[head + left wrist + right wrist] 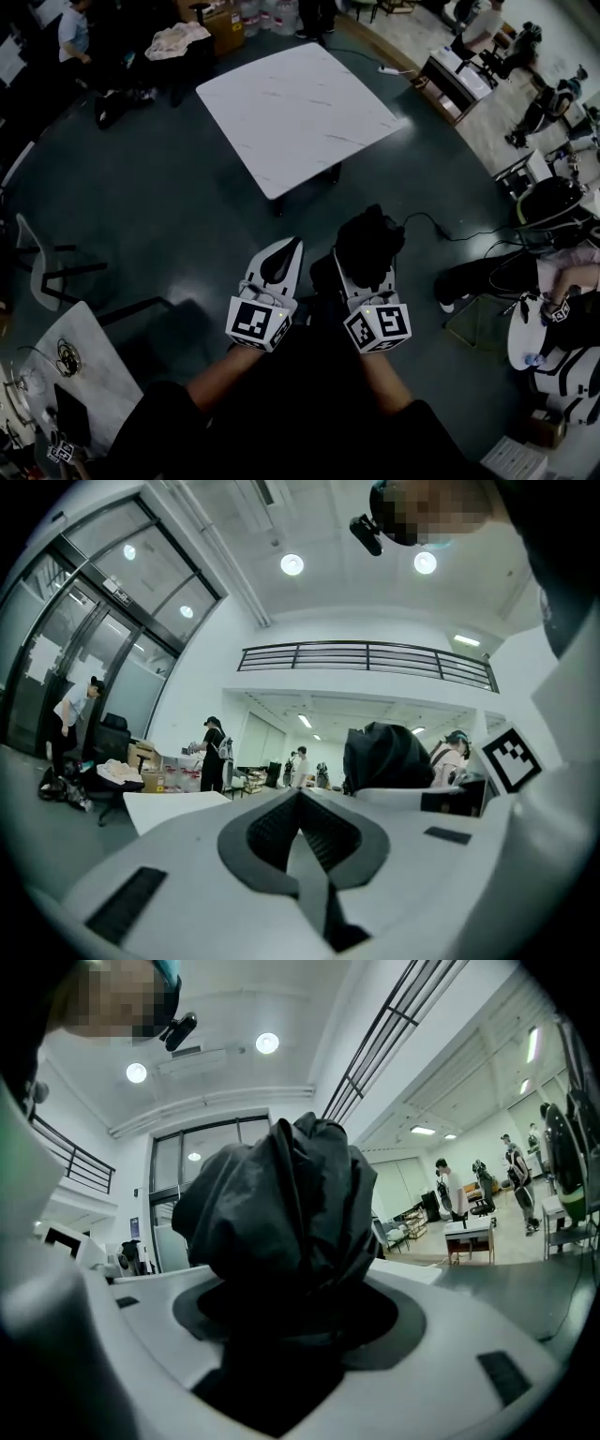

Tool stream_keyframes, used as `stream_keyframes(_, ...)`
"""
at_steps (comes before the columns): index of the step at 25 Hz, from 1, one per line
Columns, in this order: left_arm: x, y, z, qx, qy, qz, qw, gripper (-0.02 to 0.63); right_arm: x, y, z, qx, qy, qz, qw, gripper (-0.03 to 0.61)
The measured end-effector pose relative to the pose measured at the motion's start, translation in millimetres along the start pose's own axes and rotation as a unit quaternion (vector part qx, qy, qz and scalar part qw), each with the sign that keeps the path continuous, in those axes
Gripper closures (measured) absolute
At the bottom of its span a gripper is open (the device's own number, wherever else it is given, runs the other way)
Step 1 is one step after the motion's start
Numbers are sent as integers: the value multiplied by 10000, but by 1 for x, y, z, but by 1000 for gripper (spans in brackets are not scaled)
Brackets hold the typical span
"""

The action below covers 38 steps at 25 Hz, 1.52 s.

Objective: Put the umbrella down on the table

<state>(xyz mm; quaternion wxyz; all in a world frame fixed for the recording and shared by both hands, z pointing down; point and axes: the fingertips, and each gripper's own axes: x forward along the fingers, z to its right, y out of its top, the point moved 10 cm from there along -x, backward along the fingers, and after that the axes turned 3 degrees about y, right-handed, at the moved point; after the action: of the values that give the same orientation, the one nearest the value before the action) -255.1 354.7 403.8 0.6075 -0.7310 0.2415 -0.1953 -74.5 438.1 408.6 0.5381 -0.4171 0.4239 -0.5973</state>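
Right claw (291, 1309): the jaws stand wide and are clamped on a black folded umbrella (281, 1204), which fills the gap and bulges up and forward past the tips. The claw is held level. Left claw (302, 803): the jaws are closed tip to tip with nothing between them.

Location: in the head view the umbrella (370, 239) rides in the right claw (367, 274) over the dark floor (169, 234). It is well short of the white table (291, 112), whose near corner points toward the person. The left claw (281, 258) sits just beside the right.

Risks, as judged:
- The grip is on loose cloth rather than on a firm shaft, so the bundle may slide or sag out during the carry.
- Opening the jaws before the table is reached would drop the umbrella on the floor.
- Setting it at the near corner or along an edge would let it roll or tip off.
- A black cable (441, 230) lies on the floor to the right of the path, so a foot could catch it.
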Motion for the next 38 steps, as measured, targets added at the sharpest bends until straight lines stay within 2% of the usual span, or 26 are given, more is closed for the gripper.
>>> stream_keyframes(3, -9, 0, 2, 26, -153, -41, 9999, 606, -6, -5, -14, 39, -78, 13, 10000, 270)
stream_keyframes(8, -11, -2, 7, 163, -176, -80, 9997, 606, -7, -4, -15, -77, -165, 12, 9998, 270)
stream_keyframes(17, 28, -6, -2, 113, -23, -264, 9996, 606, 19, -9, 10, 25, -121, -282, 9995, 270)
stream_keyframes(24, 93, -4, -21, 181, 306, -314, 9989, 606, 74, 2, 59, 211, 134, -356, 9991, 270)
stream_keyframes(30, 175, -1, -36, 288, 667, -340, 9968, 606, 126, 23, 126, 205, 353, -425, 9983, 270)
stream_keyframes(38, 287, -14, -22, 185, 651, -713, 9952, 606, 176, 36, 212, 418, 580, -685, 9951, 270)
